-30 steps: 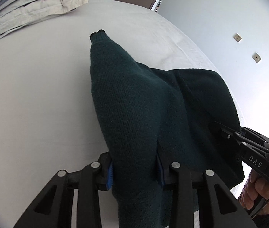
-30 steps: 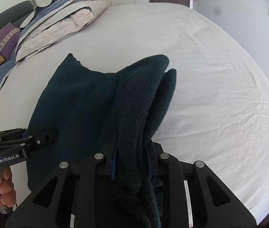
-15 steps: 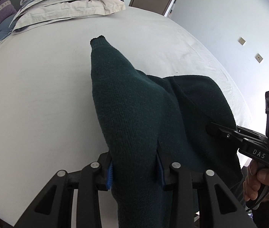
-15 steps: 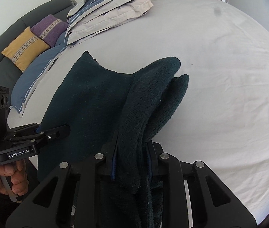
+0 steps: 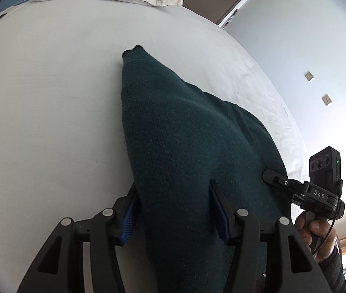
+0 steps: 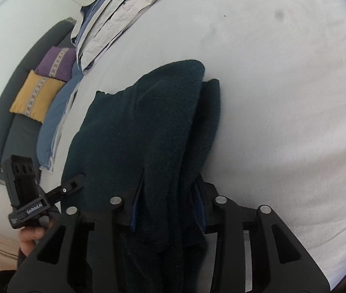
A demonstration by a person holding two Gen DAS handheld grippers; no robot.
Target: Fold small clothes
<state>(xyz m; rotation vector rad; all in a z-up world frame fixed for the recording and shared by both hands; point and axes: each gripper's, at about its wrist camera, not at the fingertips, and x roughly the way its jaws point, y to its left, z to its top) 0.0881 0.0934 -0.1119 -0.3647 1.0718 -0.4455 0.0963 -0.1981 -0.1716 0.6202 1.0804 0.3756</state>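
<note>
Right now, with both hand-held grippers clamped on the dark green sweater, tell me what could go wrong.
1. The left hand-held gripper holds a thick bunch of the sweater; bulky knit could slip between the pads when pulled.
2. The right hand-held gripper grips several layers, so one may drop out and skew the fold.
3. The far tip rests on the bed sheet and may drag or wrinkle it.

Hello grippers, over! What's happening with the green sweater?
Left gripper and right gripper both shut on sweater. Sweater lifted, far end on bed. Nothing in the way.

Dark green sweater (image 6: 148,131) between right tongs (image 6: 168,210)
</note>
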